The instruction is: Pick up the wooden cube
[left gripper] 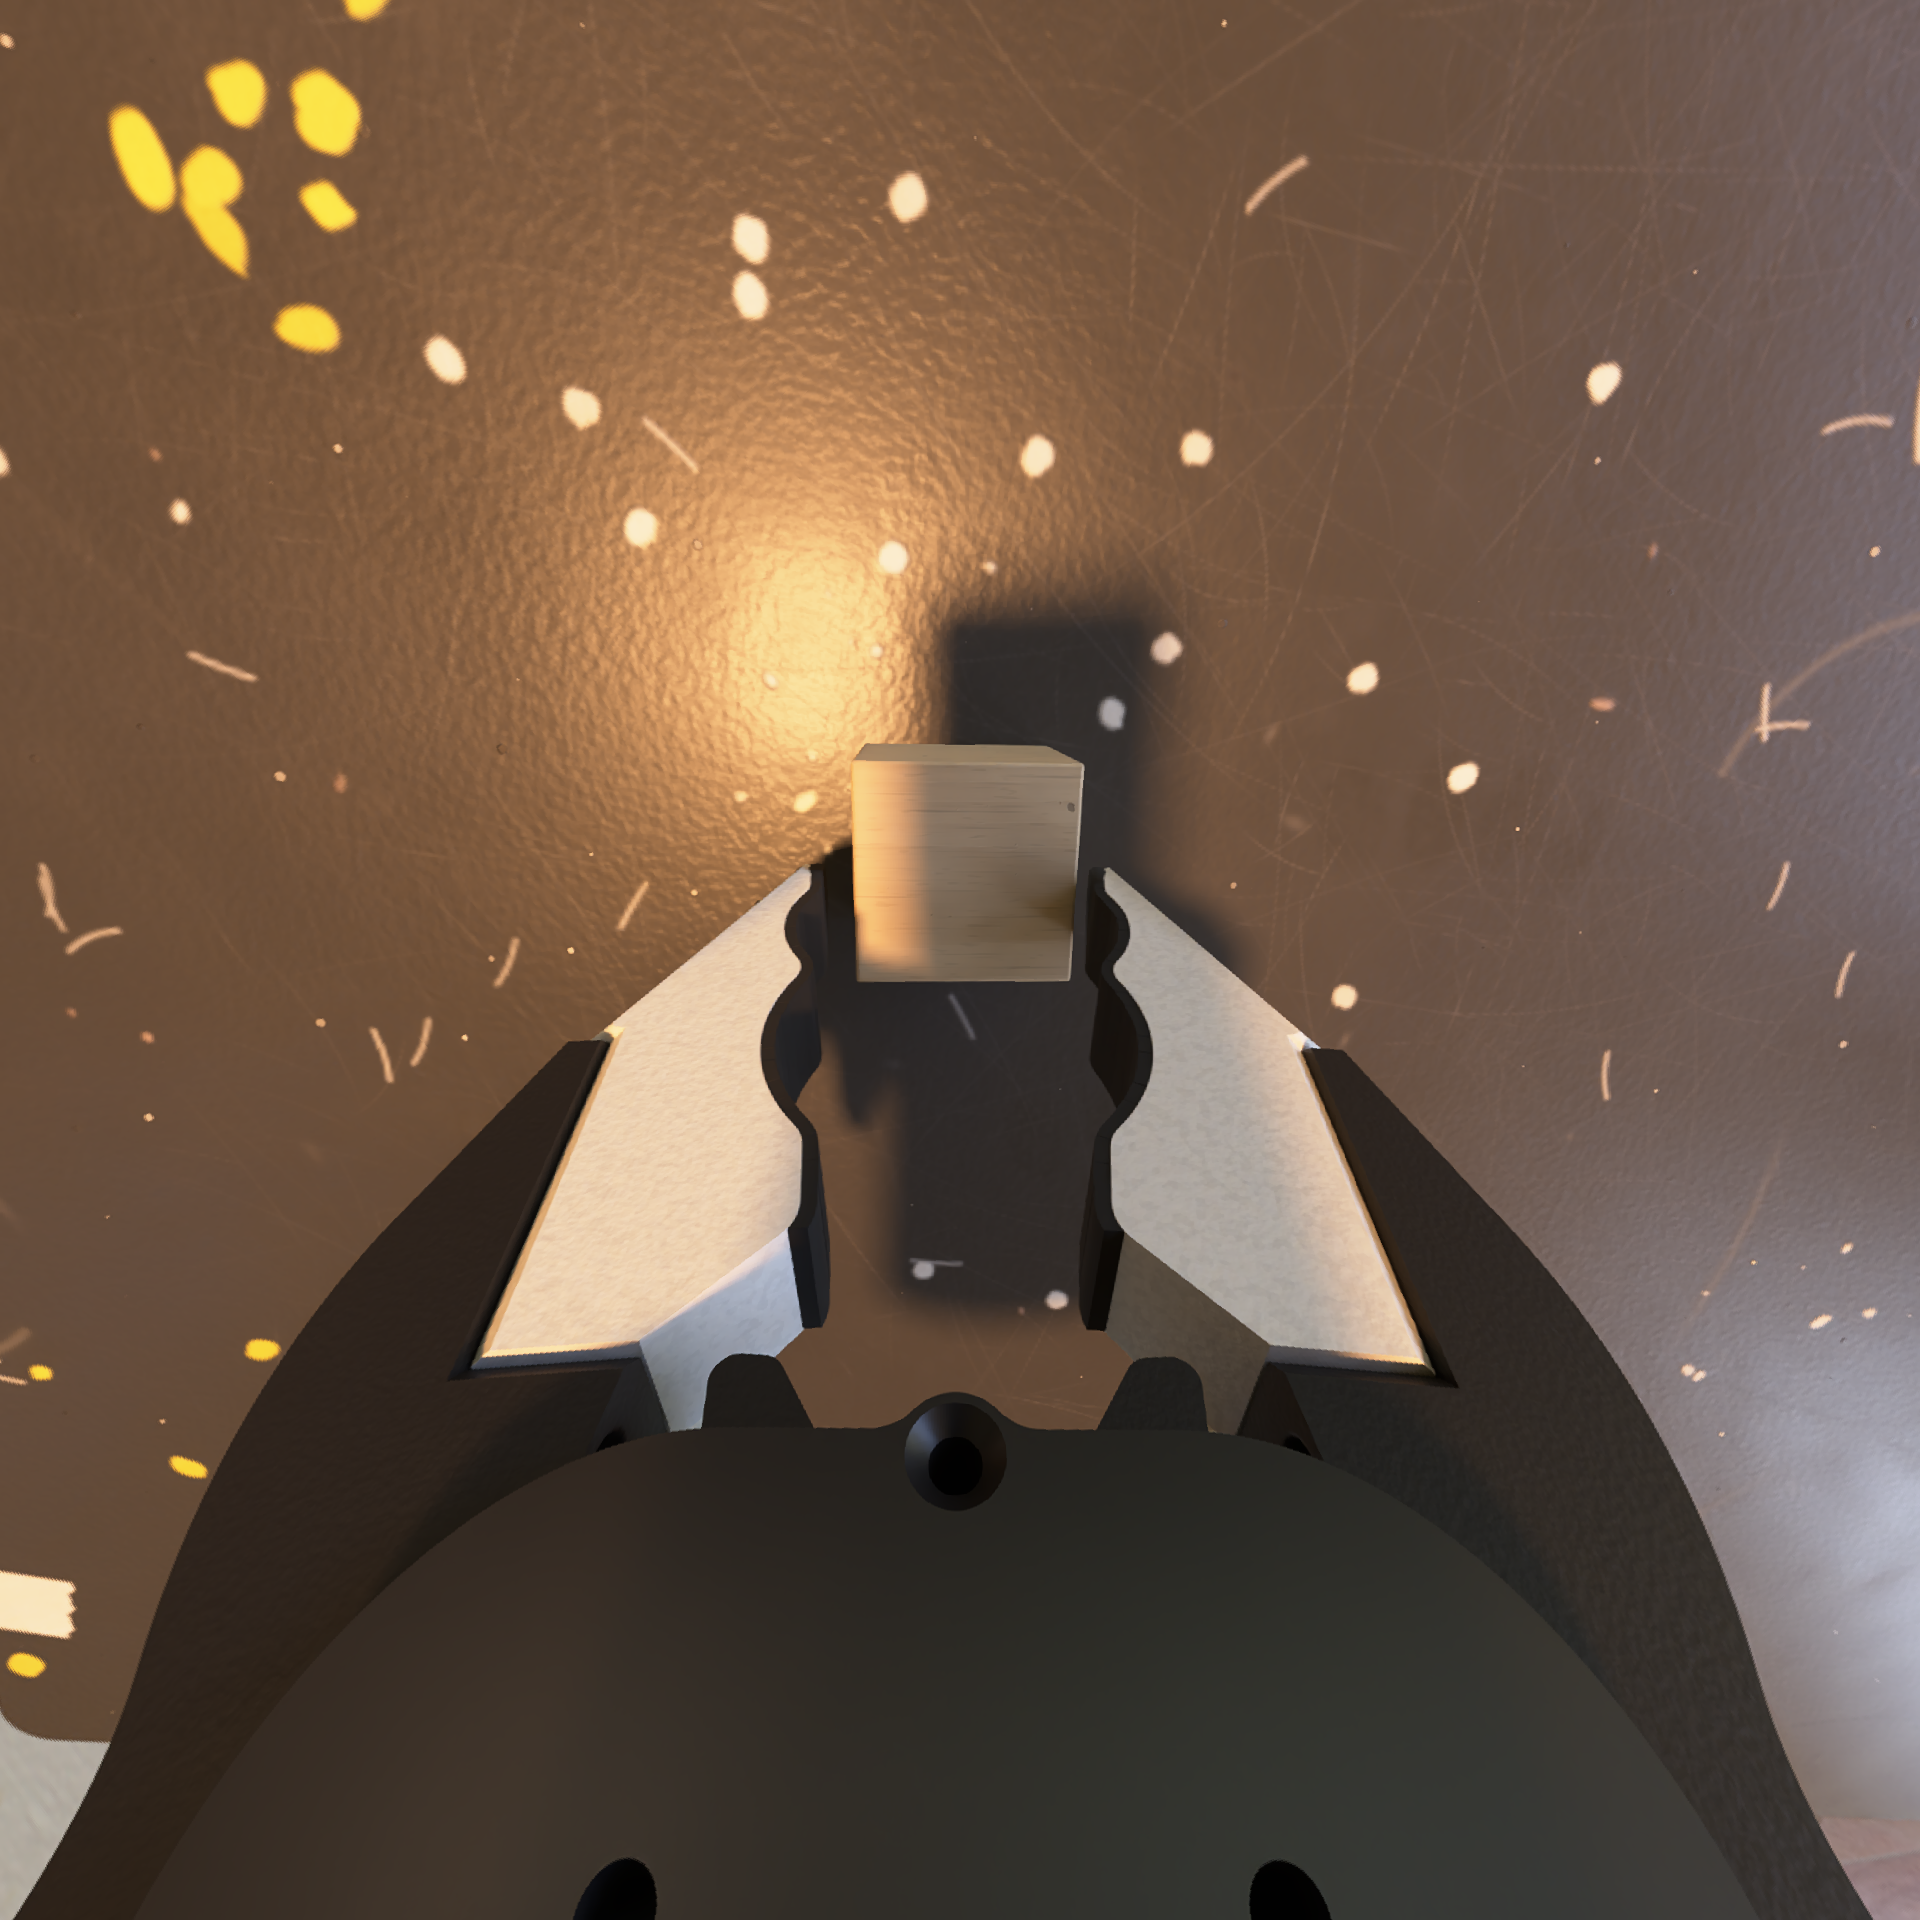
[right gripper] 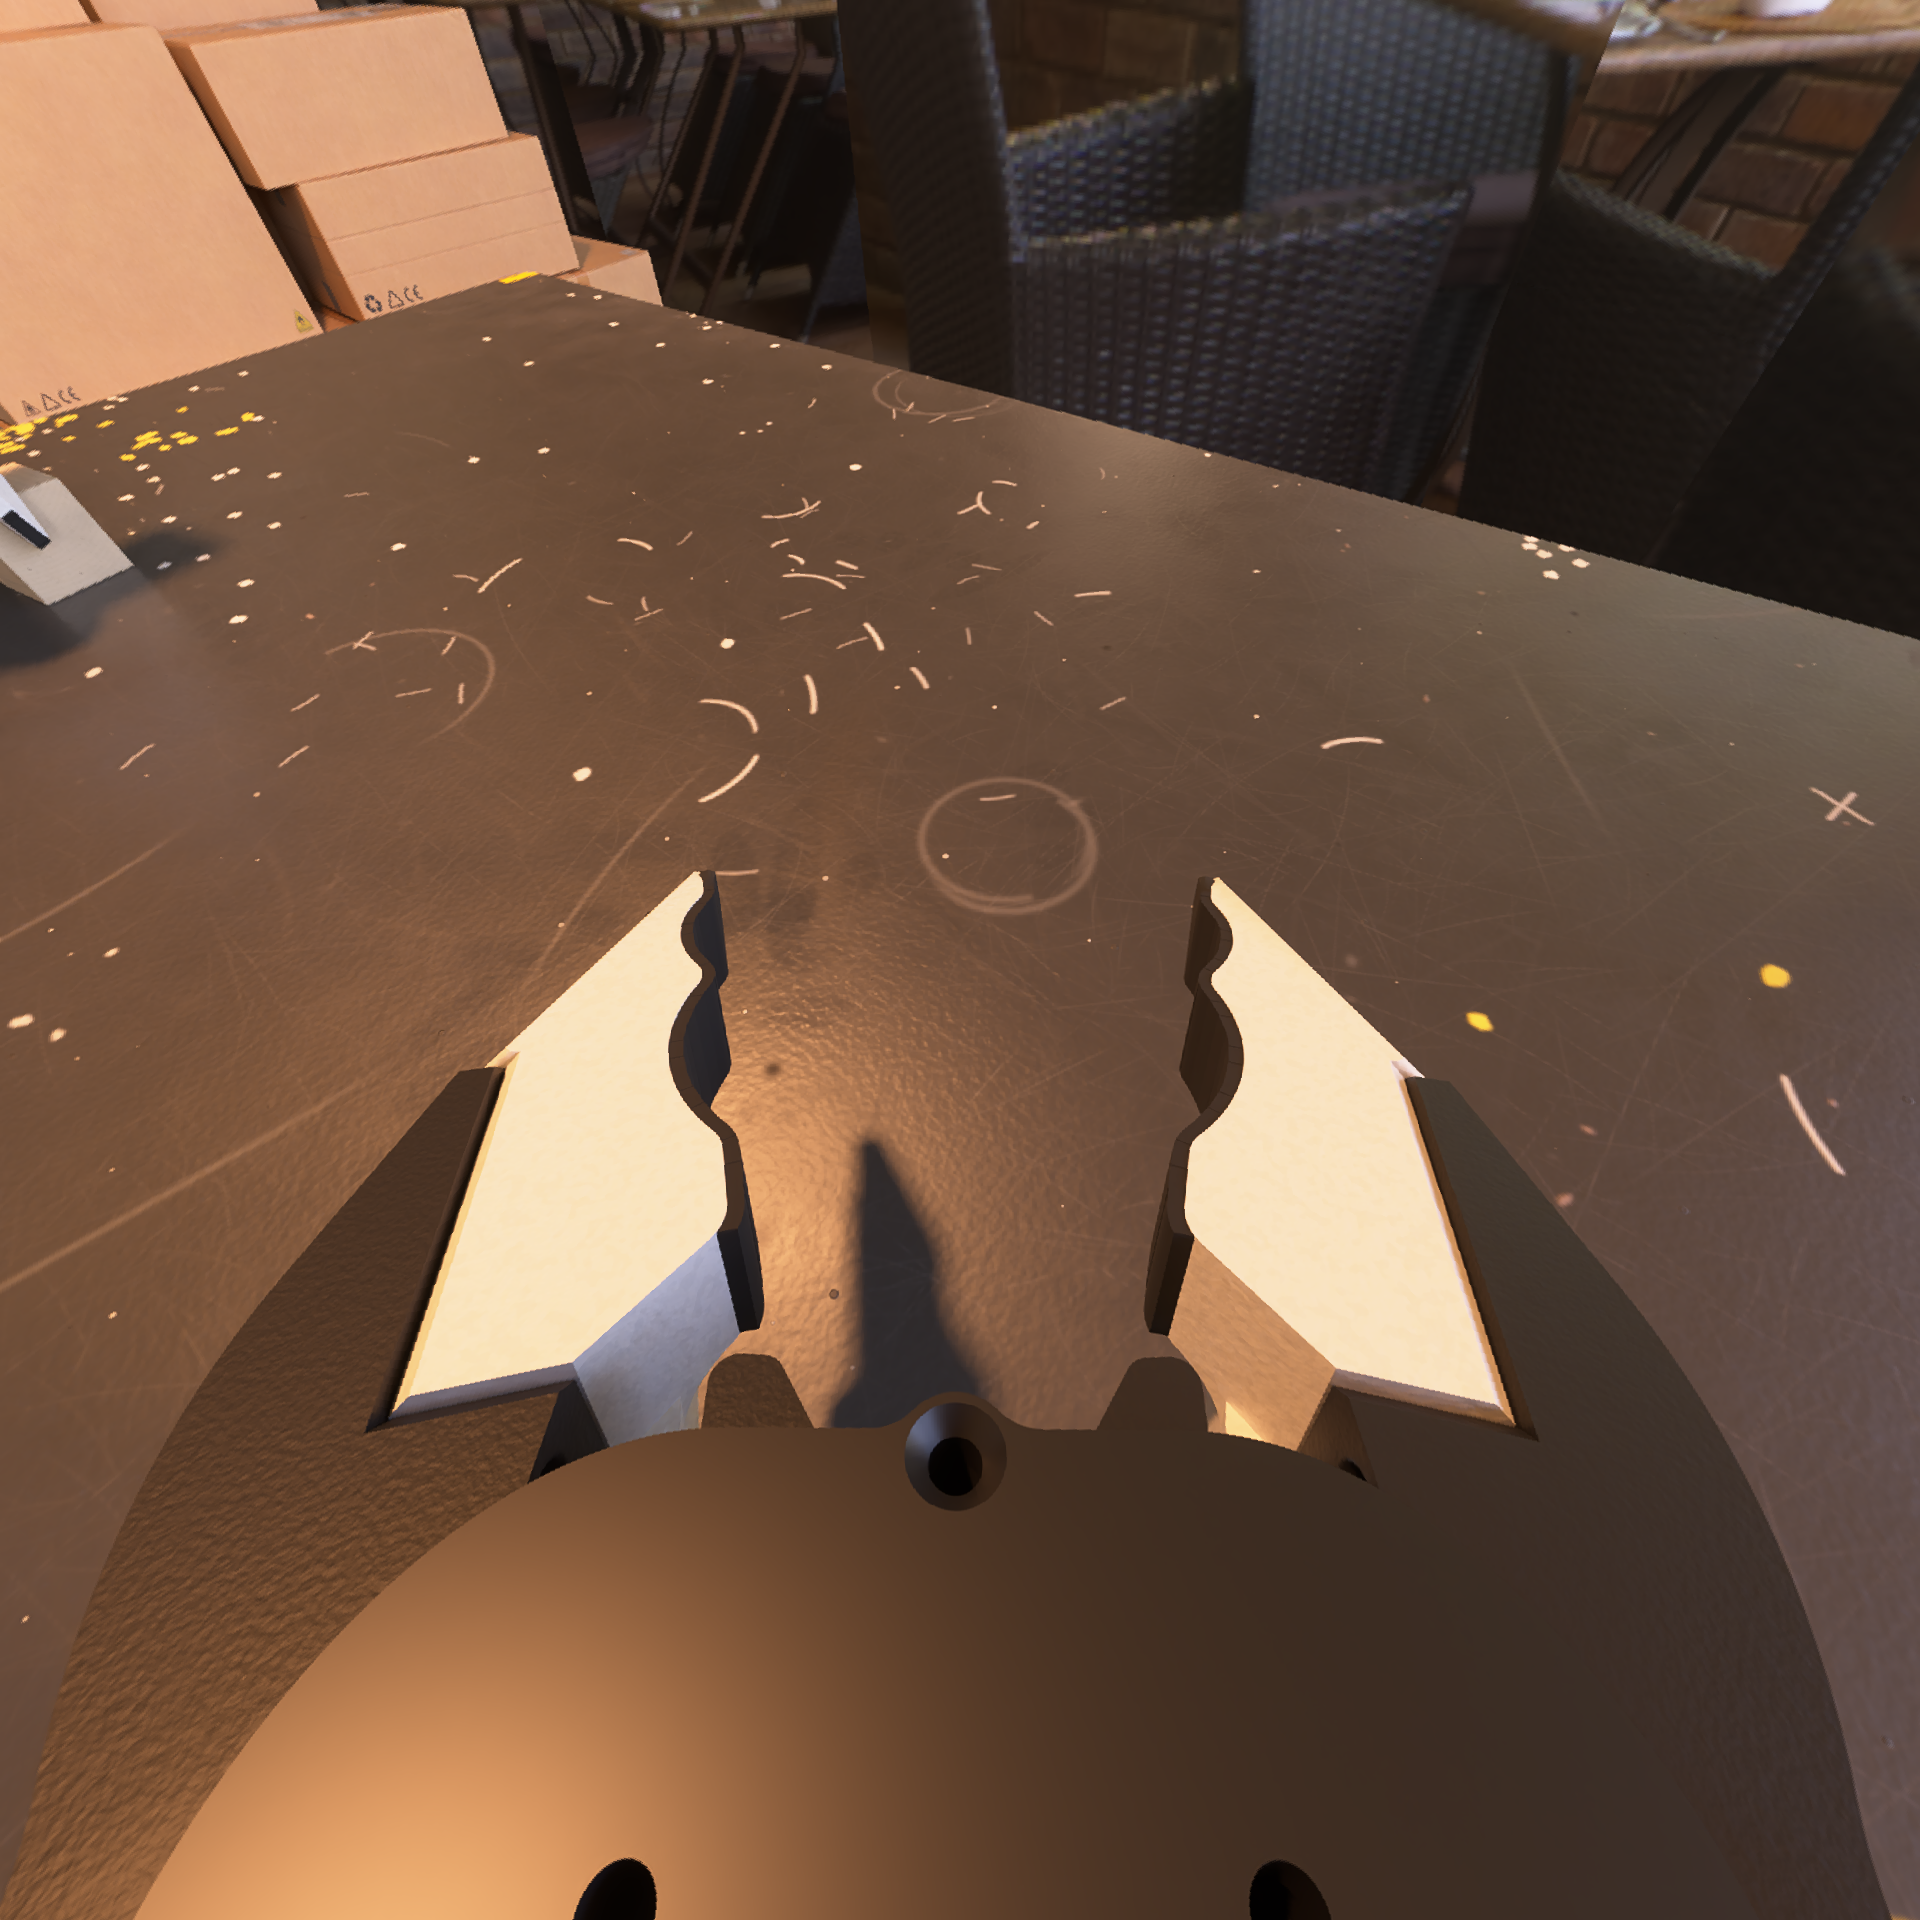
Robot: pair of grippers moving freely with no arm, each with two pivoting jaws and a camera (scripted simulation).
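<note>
The wooden cube (left gripper: 966,831) is a pale block between the fingertips of my left gripper (left gripper: 956,883). Both dark pads (left gripper: 1096,935) lie against its sides, so the gripper is shut on it. The view looks down on the brown tabletop (left gripper: 520,623), and the cube throws a dark shadow up and to the right. I cannot tell whether the cube is off the table. My right gripper (right gripper: 956,883) is open and empty, low over the same tabletop (right gripper: 935,623). A pale piece of the left gripper with the cube (right gripper: 52,540) shows at the far left edge of the right wrist view.
The tabletop is scratched and spotted with white and yellow paint. Cardboard boxes (right gripper: 260,156) are stacked beyond its far left edge. Dark wicker chairs (right gripper: 1247,291) stand behind the far edge (right gripper: 1143,436).
</note>
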